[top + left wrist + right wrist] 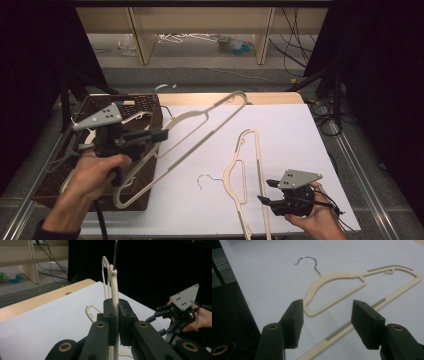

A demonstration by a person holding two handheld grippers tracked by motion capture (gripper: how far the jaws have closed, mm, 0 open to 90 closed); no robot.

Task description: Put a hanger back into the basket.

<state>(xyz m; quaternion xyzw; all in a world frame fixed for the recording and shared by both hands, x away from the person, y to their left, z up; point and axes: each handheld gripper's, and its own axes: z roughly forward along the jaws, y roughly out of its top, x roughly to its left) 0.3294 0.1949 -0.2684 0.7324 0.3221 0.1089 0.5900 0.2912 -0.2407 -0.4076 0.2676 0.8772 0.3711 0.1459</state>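
High view, left gripper (pixel 162 134) jaws clamping slim cream hanger (pixel 190 145), right gripper (pixel 266 191) jaws wide.

hidden: held hanger (pixel 200 131) hook, behind left gripper (pixel 161 134) | cut off: flat hanger (pixel 247 170) bottom end

The person's left hand (pixel 97 172) grips the black two-jaw left gripper (pixel 161 135) raised above the table's left side, forearm slanting in from below, its jaws pressed together and pointing right. The right hand (pixel 320 212) rests low near the right front corner, holding the black right gripper (pixel 267 191) roughly level, as far as the high view shows, jaws standing apart and pointing left.
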